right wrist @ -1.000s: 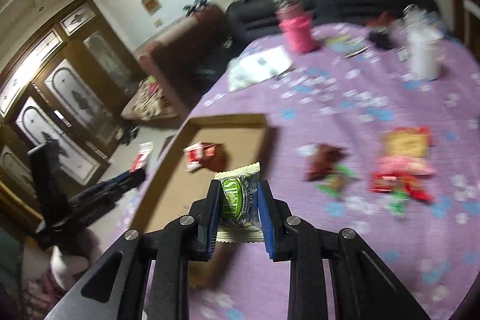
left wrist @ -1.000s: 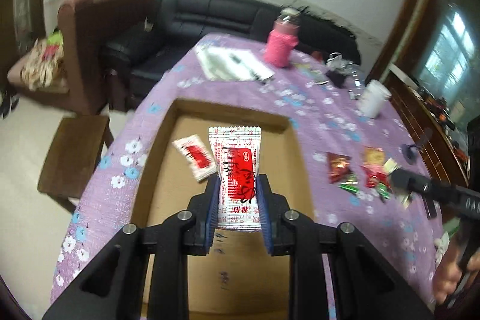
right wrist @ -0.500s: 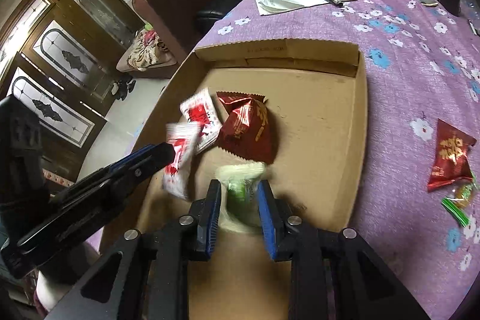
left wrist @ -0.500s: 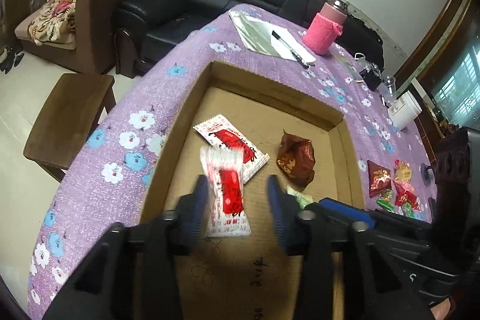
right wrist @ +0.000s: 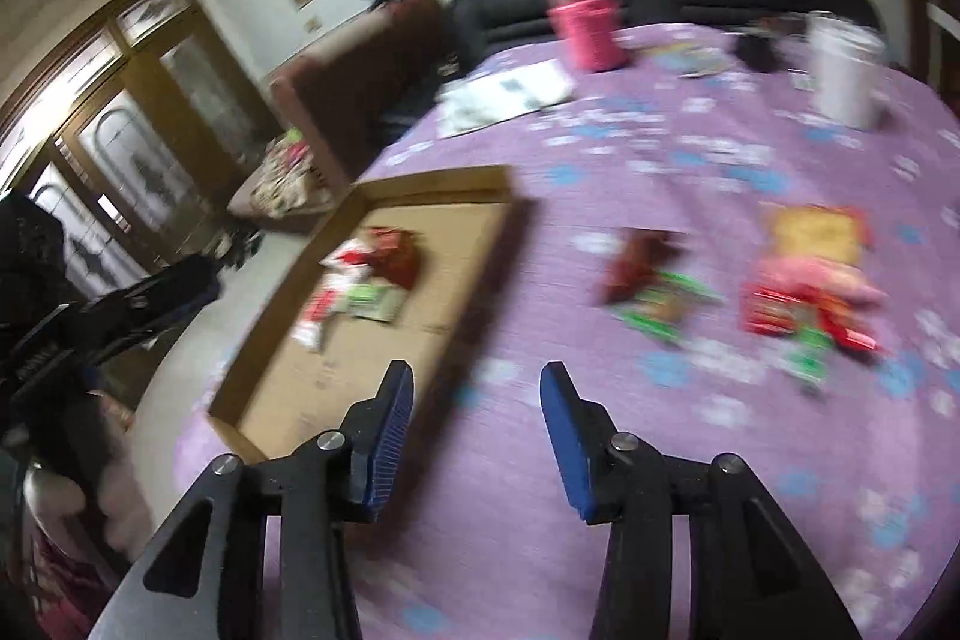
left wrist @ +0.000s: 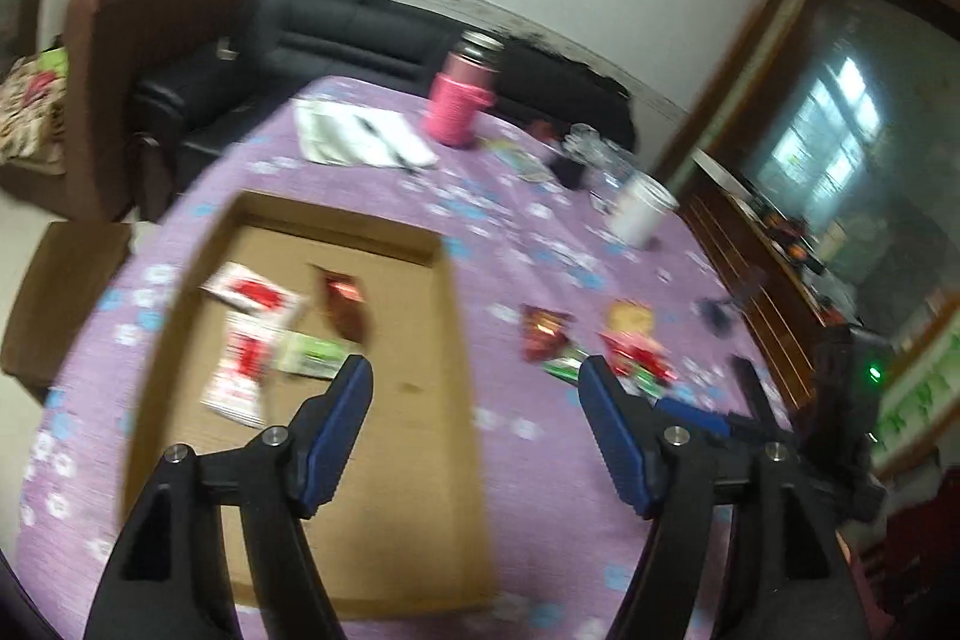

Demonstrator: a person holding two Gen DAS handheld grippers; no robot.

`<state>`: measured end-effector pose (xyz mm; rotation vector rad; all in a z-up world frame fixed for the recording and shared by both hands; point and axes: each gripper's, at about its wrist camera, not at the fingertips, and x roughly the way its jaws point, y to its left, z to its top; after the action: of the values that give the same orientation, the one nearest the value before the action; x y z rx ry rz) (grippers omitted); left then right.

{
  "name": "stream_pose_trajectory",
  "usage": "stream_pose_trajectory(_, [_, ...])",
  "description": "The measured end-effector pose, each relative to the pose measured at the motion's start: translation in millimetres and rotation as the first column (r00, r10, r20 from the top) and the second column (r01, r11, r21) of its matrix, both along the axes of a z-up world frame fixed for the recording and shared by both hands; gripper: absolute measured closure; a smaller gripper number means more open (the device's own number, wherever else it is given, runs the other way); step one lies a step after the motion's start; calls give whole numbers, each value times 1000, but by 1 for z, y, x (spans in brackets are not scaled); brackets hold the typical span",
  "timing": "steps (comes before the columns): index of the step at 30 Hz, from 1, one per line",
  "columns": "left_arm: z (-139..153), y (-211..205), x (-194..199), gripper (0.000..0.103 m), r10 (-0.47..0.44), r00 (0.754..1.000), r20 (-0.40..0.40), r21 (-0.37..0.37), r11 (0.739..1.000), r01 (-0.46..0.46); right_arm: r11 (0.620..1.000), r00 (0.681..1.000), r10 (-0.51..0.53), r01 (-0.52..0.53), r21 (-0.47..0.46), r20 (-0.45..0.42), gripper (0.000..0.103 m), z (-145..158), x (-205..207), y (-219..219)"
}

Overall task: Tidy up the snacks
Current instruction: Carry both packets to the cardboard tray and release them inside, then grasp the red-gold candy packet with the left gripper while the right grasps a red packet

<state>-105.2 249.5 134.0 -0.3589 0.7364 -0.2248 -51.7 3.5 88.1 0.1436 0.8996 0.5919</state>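
with both views smeared by blur, the left gripper (left wrist: 474,376) hangs above the cardboard tray (left wrist: 456,340) with its blue fingers spread wide and nothing between them. the right gripper (right wrist: 477,388) shows the same picture, jaws apart and empty, poised over the purple flowered tablecloth (right wrist: 690,460) just off the tray's near right corner. inside the tray, toward its far left corner, four snacks sit bunched up: a red-and-white packet (left wrist: 252,293) nearest the far wall, a second red-and-white packet (left wrist: 240,376) by the left wall, a green packet (left wrist: 309,353) touching it, and a dark red packet (left wrist: 345,307) just beyond the green one. out on the tablecloth, right of the tray, the loose snacks (right wrist: 804,286) wait in a cluster, with another dark red packet (right wrist: 636,262) and a green wrapper (right wrist: 654,304) lying between cluster and tray. a pink bottle (left wrist: 459,106) and a white cup (left wrist: 642,214) stand toward the table's far edge.
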Motion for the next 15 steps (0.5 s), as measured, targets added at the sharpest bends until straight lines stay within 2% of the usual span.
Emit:
stream_pose_trajectory(3, [-2,-27,3,33,-40,999,-17,3,999,40,992,993,-121,122,-18,9,55,-2,3,-63])
stream_pose_trajectory(7, [-13,-57,15,33,-70,995,-69,-21,997,69,959,959,-281,282,19,-30,55,-11,18,-140])
stream_pose_trajectory(11, [-22,-84,31,33,-89,989,-114,-12,996,88,936,937,-343,346,59,-61,55,-21,36,-171])
stream_pose_trajectory(15, [-31,-108,50,33,-96,984,-149,14,995,99,932,934,-348,354,81,-80,56,-33,63,-171])
